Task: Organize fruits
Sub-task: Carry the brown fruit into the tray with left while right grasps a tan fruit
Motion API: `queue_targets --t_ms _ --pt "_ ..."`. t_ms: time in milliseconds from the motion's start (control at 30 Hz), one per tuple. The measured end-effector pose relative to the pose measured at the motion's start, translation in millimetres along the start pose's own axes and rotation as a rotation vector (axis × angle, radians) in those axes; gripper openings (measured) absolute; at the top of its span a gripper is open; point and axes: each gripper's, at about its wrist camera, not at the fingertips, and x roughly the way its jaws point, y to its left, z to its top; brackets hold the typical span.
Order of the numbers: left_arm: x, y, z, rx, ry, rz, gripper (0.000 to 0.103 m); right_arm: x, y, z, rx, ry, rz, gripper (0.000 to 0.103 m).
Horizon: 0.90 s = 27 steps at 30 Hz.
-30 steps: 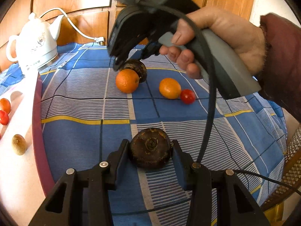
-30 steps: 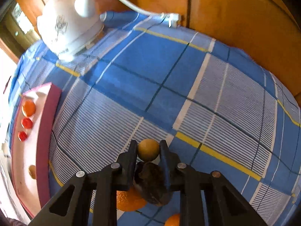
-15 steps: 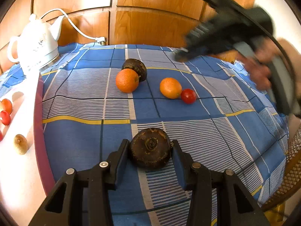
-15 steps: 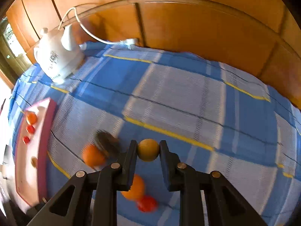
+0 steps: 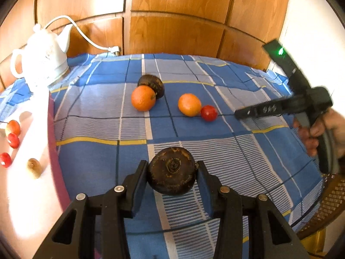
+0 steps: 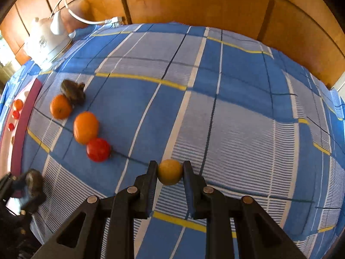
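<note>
You are clamping a dark fruit point(image 5: 171, 171) in the left gripper point(image 5: 171, 172) and a yellow fruit point(image 6: 170, 172) in the right gripper point(image 6: 170, 173), risking 1 slipping and rolling off the cloth point(image 6: 237, 99).

We can't read any text, brand or number here. The white kettle point(image 5: 42, 58), far ahead and to the left of the left gripper point(image 5: 172, 173), has a faint grey mark on its side, but it's too blurry to say whether it's a logo or just a pattern. Nothing else we see carries a label or sign.
</note>
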Motion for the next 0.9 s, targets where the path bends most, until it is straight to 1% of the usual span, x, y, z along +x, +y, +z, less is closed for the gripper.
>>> queue_targets --t_ms 100,167,267,433,533,600,700,833,900 --pt "-14.8 6.6 3.8 -0.033 -0.011 -0.009 0.045 0.9 -0.6 -0.8 -0.006 -0.012 0.004 0.024" --pt "-26.1 14.8 7.2 -0.060 -0.016 -0.002 0.045 1.2 -1.6 -2.0 -0.003 -0.016 0.011 0.024" --pt "-44.5 35.1 12.0 -0.123 -0.036 0.011 0.045 1.6 -1.5 -1.9 -0.008 -0.019 0.015 0.024" --pt "-74.4 83.3 20.3 -0.243 -0.076 0.068 0.045 0.0 -2.8 -3.9 -0.021 -0.016 0.011 0.024" --pt "-86.9 118.0 20.9 -0.305 -0.099 0.128 0.045 0.2 -2.0 -3.6 -0.023 -0.015 0.009 0.024" --pt "-87.8 140.8 19.7 -0.343 -0.094 0.171 0.045 0.5 -1.4 -3.6 -0.024 -0.014 0.007 0.024" --pt "-81.8 177.3 14.1 -0.428 -0.058 0.205 0.045 0.6 -1.2 -3.7 -0.025 -0.014 0.006 0.024" --pt "-72.5 202.1 6.7 -0.495 -0.029 0.233 0.045 1.1 -1.3 -3.7 -0.033 -0.014 0.003 0.024" --pt "-67.7 209.1 5.1 -0.506 -0.017 0.247 0.045 1.2 -0.8 -3.7 -0.036 -0.014 0.002 0.024"
